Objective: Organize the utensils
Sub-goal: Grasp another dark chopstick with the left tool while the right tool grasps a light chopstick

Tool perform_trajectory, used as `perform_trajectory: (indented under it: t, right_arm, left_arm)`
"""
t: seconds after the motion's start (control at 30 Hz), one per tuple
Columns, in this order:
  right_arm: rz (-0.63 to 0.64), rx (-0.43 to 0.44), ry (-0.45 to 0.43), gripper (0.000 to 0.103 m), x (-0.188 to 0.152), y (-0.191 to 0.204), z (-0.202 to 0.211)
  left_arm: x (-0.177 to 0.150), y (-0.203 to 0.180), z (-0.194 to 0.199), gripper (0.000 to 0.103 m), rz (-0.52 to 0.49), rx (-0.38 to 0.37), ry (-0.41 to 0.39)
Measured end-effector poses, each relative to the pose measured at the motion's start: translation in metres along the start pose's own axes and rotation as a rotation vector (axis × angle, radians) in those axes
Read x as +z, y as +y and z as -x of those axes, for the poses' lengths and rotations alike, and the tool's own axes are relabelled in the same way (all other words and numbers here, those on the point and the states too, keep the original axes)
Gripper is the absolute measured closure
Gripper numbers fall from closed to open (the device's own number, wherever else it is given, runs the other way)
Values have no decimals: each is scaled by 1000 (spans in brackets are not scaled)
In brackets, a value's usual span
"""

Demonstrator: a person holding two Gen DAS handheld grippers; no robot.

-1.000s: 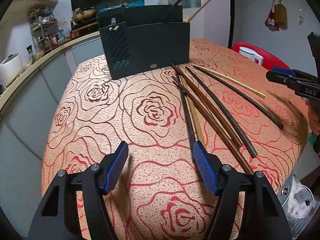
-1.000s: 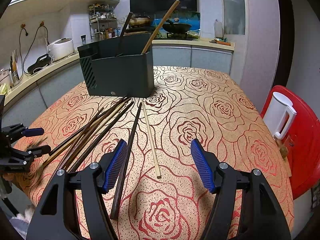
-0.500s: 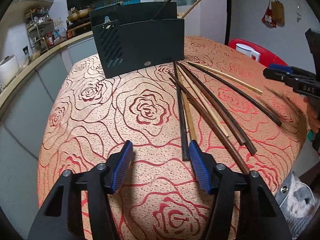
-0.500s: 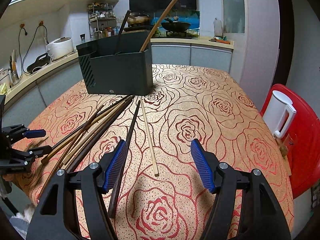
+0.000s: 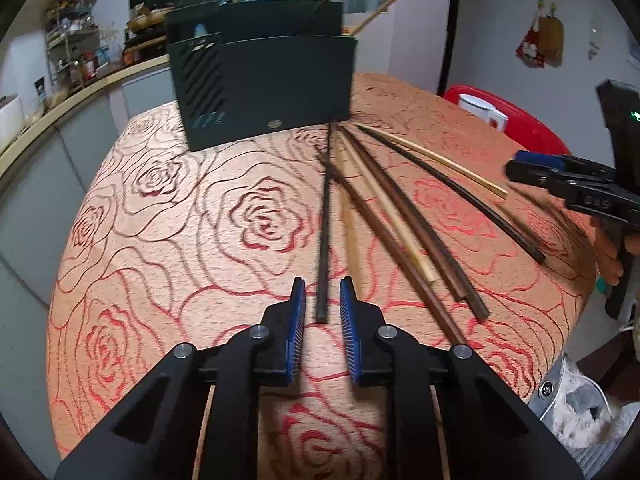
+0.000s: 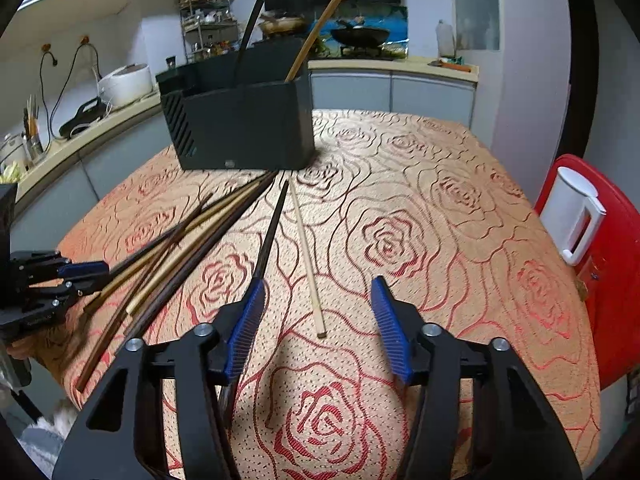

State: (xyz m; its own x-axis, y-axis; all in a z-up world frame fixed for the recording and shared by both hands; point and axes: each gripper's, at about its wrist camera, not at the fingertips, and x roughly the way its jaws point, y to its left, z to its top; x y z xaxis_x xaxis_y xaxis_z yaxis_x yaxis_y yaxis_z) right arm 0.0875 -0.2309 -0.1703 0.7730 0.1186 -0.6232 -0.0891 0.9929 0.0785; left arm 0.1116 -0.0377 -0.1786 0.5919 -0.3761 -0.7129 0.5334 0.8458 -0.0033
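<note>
Several dark and pale chopsticks lie fanned on the rose-patterned tablecloth in front of a dark utensil holder with two sticks standing in it. My left gripper is closing. The near end of a dark chopstick lies between its blue pads with a small gap on each side. My right gripper is also closing, wider, with the end of a pale chopstick between its fingers. A black chopstick runs under its left finger. The holder stands behind.
A red stool with a white kettle stands right of the table. A kitchen counter with appliances curves along the left. The table edge drops off near both grippers. The other gripper shows in each view: right gripper, left gripper.
The left jaws have narrowed sharply and now straddle the dark chopstick's near end. The right jaws have narrowed a little around the pale chopstick's end.
</note>
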Motion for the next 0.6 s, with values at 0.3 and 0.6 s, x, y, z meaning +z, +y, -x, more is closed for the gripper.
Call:
perform_trajectory:
  t: [0.3, 0.6]
  right_arm:
    - [27, 10, 55, 69, -8, 3, -17]
    - [50, 5, 89, 80, -7, 6, -27]
  left_arm:
    - [-1, 1, 0, 96, 9, 7, -6]
    - [-1, 5, 7, 96, 22, 21, -13]
